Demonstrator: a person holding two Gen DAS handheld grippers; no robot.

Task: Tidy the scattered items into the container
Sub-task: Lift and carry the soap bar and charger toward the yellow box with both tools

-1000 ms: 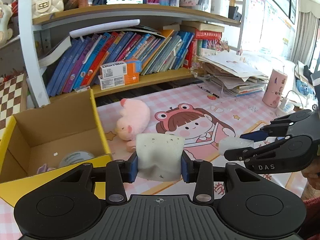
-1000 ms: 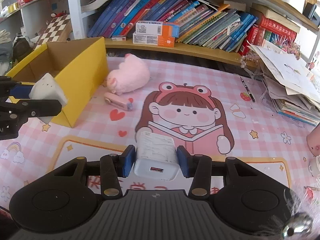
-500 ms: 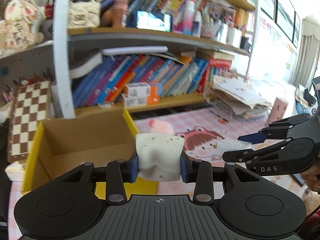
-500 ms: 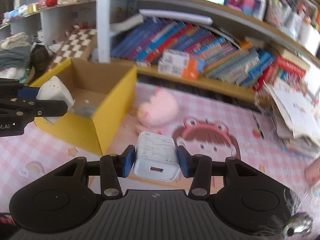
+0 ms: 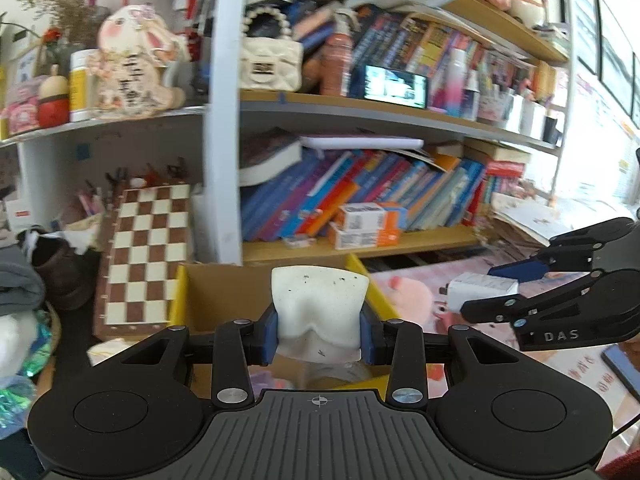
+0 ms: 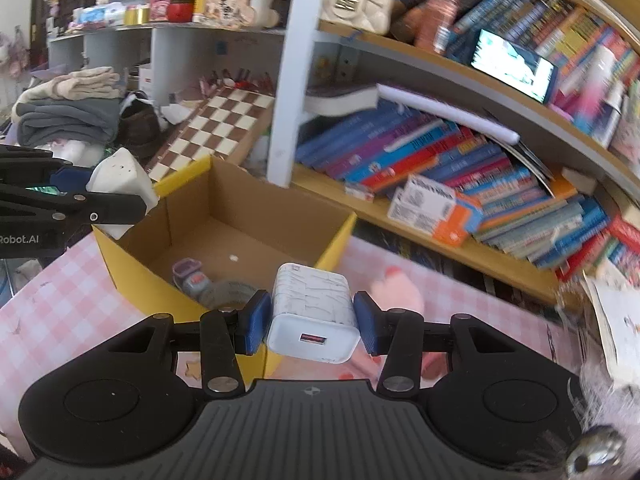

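Pink checked worktop [image 6: 60, 292] below crowded bookshelves [image 6: 460, 168]. Left tool [image 5: 319, 326] clamps a sponge [image 5: 319, 312] above the box [image 6: 224, 216]; right tool [image 6: 312, 322] grips a charger [image 6: 312, 312], port facing camera, long axis forward.

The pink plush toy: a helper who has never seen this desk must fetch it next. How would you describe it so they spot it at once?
Find the yellow cardboard box on the pink checked desk mat, below the bookshelf. The pink plush toy lies on the mat just outside the box's right wall. It is the only soft, rounded pink thing there.
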